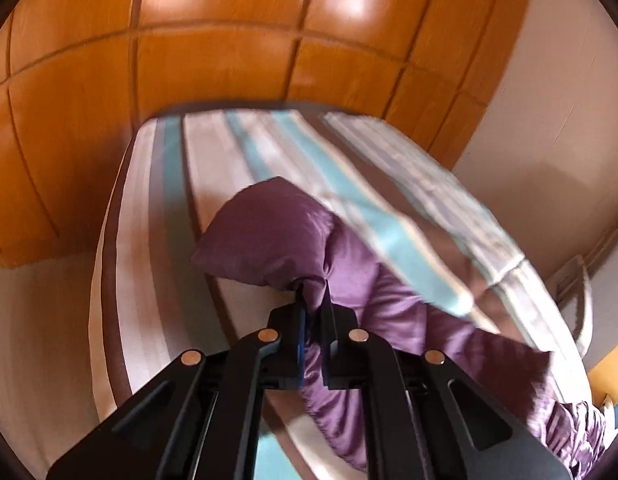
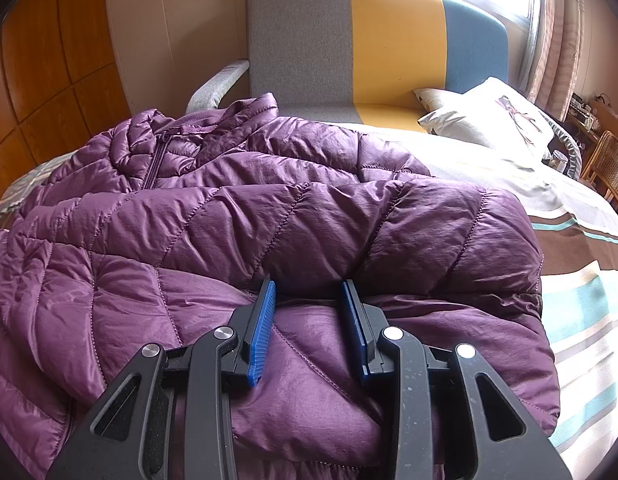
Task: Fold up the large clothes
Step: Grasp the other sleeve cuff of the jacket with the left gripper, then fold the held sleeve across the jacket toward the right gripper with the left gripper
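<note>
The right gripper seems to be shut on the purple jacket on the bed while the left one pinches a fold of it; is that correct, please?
Not quite. In the right wrist view the right gripper is open above the purple jacket; the rest holds.

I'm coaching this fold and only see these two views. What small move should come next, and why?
Probably carry the left gripper across to lay its pinched fabric onto the purple jacket. It is shut on a lifted bunch, while the right gripper is open over the jacket lying on the bed, holding nothing.
</note>
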`<state>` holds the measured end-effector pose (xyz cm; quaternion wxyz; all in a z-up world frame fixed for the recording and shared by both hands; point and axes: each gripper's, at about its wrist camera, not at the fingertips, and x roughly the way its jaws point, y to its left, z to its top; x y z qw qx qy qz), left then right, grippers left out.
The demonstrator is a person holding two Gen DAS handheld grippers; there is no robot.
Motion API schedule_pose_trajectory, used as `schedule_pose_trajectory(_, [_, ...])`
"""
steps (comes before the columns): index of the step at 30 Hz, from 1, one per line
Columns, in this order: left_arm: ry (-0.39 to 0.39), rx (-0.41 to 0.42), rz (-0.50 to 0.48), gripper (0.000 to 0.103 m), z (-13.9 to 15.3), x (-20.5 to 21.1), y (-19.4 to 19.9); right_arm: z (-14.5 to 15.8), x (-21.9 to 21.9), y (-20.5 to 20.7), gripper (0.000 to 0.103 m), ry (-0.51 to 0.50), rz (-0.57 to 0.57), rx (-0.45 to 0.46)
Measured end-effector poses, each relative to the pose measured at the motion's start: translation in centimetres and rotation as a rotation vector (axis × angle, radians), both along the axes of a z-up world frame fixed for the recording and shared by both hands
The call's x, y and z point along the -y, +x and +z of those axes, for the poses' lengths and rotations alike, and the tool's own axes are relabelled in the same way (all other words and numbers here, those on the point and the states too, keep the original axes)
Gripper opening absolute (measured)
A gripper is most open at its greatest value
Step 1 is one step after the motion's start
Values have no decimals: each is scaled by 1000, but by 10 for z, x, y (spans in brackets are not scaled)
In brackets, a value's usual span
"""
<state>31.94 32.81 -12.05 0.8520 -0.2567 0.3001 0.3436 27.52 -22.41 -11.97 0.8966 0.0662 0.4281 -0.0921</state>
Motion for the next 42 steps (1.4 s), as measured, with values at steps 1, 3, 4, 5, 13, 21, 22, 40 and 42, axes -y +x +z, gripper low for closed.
schedule_pose_trajectory(1, [30,18,-18,4,7,8,-1,0,0,0,33,0,0,0])
schedule_pose_trajectory(3, [81,55,-59,4,23,27,-5,0,0,0,33,2,0,0])
schedule_pose_trajectory(4, [116,71,-74,4,29,36,-6,0,0,0,33,1,0,0])
schedule_pose_trajectory(5, [127,82,-86,4,34,42,-7,0,0,0,33,0,0,0])
schedule_pose_trajectory(13, [196,231,-264,4,80,118,-19,0,0,0,33,0,0,0])
schedule_pose_trajectory(21, [214,306,-565,4,99,221,-23,0,0,0,33,3,0,1])
schedule_pose_trajectory(22, [221,307,-596,4,101,237,-23,0,0,0,33,3,0,1])
schedule_pose_trajectory(40, [229,192,-1009,5,55,426,-40,0,1,0,33,9,0,3])
schedule_pose_trajectory(42, [229,177,-1047,5,48,439,-42,0,1,0,33,8,0,3])
